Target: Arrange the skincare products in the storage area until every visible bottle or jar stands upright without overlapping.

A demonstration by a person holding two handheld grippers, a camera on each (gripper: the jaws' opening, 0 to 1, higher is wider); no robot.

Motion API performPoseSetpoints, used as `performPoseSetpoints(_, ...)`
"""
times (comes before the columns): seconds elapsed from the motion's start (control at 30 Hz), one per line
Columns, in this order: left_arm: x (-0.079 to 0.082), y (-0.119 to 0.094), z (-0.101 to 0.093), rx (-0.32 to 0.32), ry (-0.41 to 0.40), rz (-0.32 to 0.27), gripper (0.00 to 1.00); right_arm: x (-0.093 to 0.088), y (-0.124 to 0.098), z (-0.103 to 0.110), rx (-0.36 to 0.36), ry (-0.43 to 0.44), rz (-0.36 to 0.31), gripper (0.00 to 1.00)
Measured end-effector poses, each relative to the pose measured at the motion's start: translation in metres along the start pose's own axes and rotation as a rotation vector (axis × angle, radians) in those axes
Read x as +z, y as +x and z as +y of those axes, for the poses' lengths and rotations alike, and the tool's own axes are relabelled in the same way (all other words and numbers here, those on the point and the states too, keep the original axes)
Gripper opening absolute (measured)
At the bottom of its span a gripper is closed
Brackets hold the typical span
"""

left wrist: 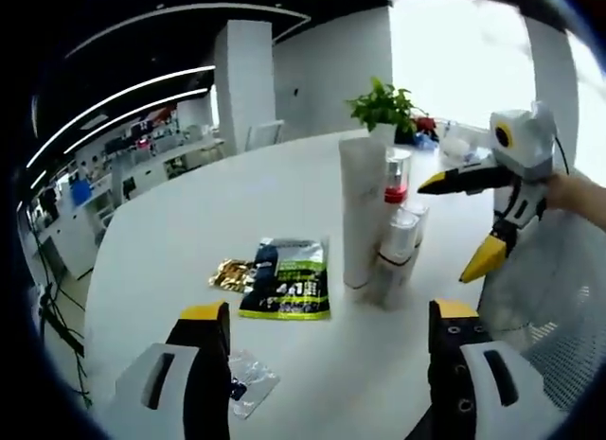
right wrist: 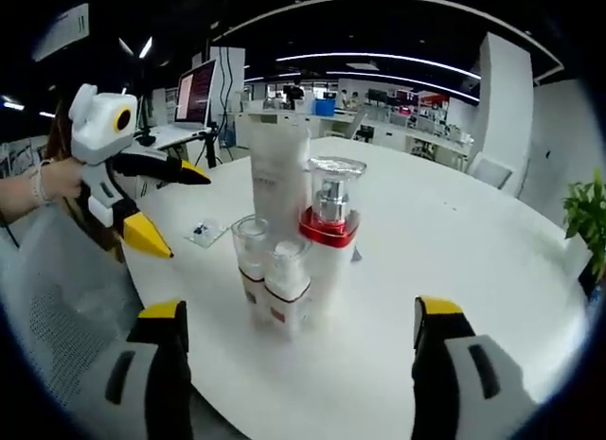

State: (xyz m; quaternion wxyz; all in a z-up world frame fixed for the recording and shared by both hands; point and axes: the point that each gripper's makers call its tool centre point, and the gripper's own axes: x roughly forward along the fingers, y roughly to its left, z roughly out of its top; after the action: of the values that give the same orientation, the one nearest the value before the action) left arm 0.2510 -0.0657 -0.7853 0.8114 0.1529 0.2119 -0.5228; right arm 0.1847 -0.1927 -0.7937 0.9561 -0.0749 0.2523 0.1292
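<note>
The skincare products stand in one tight cluster near the edge of the round white table (left wrist: 189, 232), straight ahead of both tongs, which face it from opposite sides. All four stand with their long axes vertical: a tall white tube (right wrist: 278, 175), a pump bottle with a red collar and clear cap (right wrist: 331, 222), and two small clear-capped bottles (right wrist: 252, 255) (right wrist: 287, 274) touching at the front of the right gripper view. In the left gripper view the tube (left wrist: 362, 208) is foremost and partly hides the pump bottle (left wrist: 396, 180).

The right tongs (right wrist: 294, 360) are spread wide and empty, the small bottles just beyond the tips, so this hand looks nearer. The left tongs (left wrist: 327, 341) are likewise wide apart and empty, a little short of the tube.

Nothing lies toppled; whether the close-packed bottles count as overlapping is a judgement, and easing them apart looks like the only work left.

A green-and-black sachet (left wrist: 287, 279), a gold wrapper (left wrist: 230, 272) and a clear packet (left wrist: 248, 378) lie flat between the left tongs and the cluster. A potted plant (left wrist: 383, 109) stands at the far edge; beyond is an open office.
</note>
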Motion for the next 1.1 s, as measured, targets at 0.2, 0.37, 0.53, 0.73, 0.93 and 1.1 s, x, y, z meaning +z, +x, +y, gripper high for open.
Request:
performPoseSetpoints(0.2, -0.003, 0.002, 0.000, 0.004, 0.053, 0.013, 0.93, -0.005, 0.002, 0.013, 0.024, -0.056, 0.021, 1.00)
performPoseSetpoints(0.37, -0.008, 0.001, -0.002, 0.015, 0.081, 0.034, 0.97, -0.003, 0.009, 0.021, 0.050, -0.078, 0.024, 1.00)
performPoseSetpoints(0.53, -0.015, 0.000, 0.005, 0.028, 0.047, 0.055, 0.97, -0.001, 0.010, 0.032, 0.085, -0.094, 0.018, 1.00)
performPoseSetpoints(0.73, -0.018, -0.003, 0.011, 0.053, 0.036, 0.059, 0.97, -0.002, 0.009, 0.031, 0.102, -0.065, 0.016, 1.00)
performPoseSetpoints(0.93, -0.019, -0.001, 0.010, 0.048, 0.046, 0.069, 0.97, -0.003, 0.011, 0.031, 0.106, -0.092, 0.027, 1.00)
performPoseSetpoints(1.1, -0.016, 0.000, 0.008, 0.035, 0.047, 0.063, 0.97, -0.002, 0.009, 0.028, 0.106, -0.081, 0.018, 1.00)
